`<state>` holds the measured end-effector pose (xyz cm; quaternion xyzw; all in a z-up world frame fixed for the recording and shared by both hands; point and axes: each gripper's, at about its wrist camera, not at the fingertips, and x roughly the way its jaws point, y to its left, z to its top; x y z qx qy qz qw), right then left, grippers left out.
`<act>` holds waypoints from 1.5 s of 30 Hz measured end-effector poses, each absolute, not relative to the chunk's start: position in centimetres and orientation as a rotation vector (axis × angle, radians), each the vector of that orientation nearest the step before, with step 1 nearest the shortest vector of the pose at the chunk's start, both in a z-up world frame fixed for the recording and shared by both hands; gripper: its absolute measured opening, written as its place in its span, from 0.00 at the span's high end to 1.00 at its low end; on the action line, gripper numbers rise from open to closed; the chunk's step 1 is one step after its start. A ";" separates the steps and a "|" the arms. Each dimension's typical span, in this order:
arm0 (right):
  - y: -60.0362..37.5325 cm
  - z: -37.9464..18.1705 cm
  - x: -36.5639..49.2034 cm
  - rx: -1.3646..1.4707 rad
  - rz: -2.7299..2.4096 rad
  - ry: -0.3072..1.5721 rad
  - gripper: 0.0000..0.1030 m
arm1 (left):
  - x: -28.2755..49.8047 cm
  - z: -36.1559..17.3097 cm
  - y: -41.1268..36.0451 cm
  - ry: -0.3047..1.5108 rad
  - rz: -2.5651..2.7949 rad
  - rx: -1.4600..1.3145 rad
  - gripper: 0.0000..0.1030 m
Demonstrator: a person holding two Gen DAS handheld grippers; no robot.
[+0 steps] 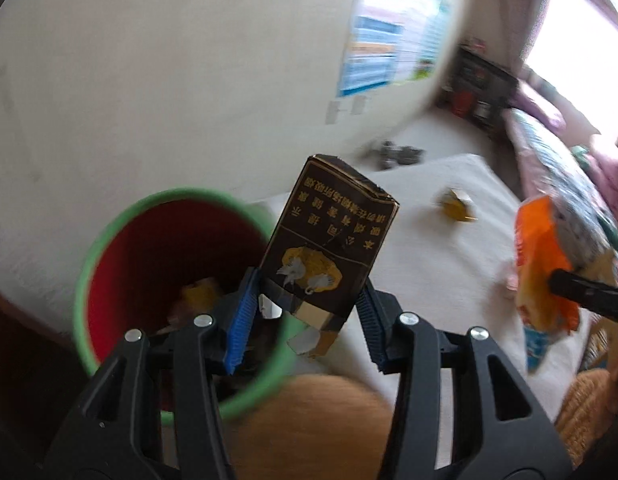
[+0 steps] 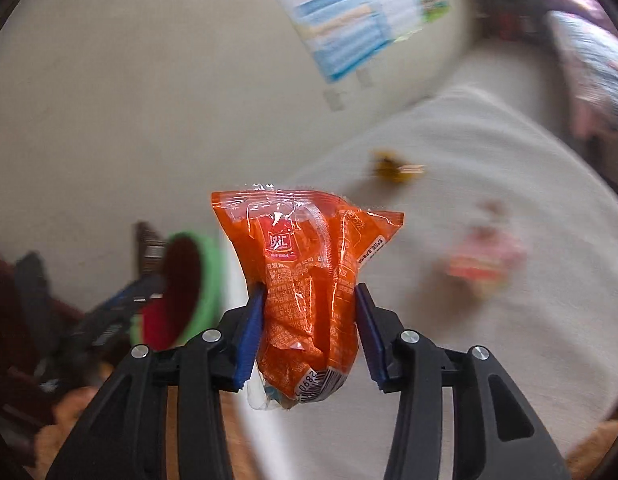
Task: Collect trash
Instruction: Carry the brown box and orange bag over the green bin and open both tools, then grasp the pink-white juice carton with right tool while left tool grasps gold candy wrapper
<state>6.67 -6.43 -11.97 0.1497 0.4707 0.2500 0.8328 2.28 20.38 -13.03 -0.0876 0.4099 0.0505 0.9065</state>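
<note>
Left gripper (image 1: 305,304) clamps dark carton (image 1: 329,240), right gripper (image 2: 309,328) clamps orange wrapper (image 2: 305,272); each should centre over green-rimmed bin (image 1: 109,224), lower-left, before releasing.

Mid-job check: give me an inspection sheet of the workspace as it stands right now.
Surface: pale cloth-covered table, bare in most places.
Job's things: red bin with green rim beside the table, scraps already inside; dark carton; orange wrapper.
Clutter: yellow scrap and blurred pink-red wrapper lying on the table.
Grippers: left gripper clamps the dark carton near the bin's rim; right gripper clamps the orange wrapper above the table.
Cables: nothing seen.
Surroundings: wall poster, bright window, patterned bedding; heavy motion blur.
</note>
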 end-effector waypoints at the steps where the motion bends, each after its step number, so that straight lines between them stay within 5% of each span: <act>1: -4.9 -11.8 7.1 0.319 0.567 1.006 0.58 | 2.1 -13.5 21.9 0.859 0.141 -0.194 0.56; 10: 10.6 -11.1 9.3 0.208 0.809 1.046 0.52 | -0.1 -17.0 29.9 0.951 0.320 -0.318 0.52; 12: 12.3 -11.5 9.7 0.219 0.815 1.061 0.46 | -0.4 -17.3 30.7 0.954 0.344 -0.341 0.30; 15: 12.4 -11.7 10.1 0.226 0.793 1.046 0.36 | -0.9 -17.3 31.1 0.941 0.367 -0.332 0.28; 24: -4.0 -16.3 11.3 0.209 0.212 1.001 0.33 | -0.6 -17.3 29.1 0.921 0.316 -0.295 0.28; 34: -18.3 -21.7 11.7 0.497 -0.132 1.093 0.33 | 1.7 -16.3 23.7 0.910 0.194 -0.207 0.28; 35: -18.6 -22.4 12.1 0.519 -0.109 1.109 0.33 | 2.0 -16.0 23.0 0.912 0.176 -0.204 0.28; 38: -18.6 -23.4 12.3 0.527 -0.044 1.141 0.63 | 3.0 -15.3 20.3 0.916 0.109 -0.177 0.28; 45: -20.5 -20.1 7.7 0.434 0.111 1.033 0.69 | 7.0 -14.7 12.0 0.939 -0.083 -0.157 0.28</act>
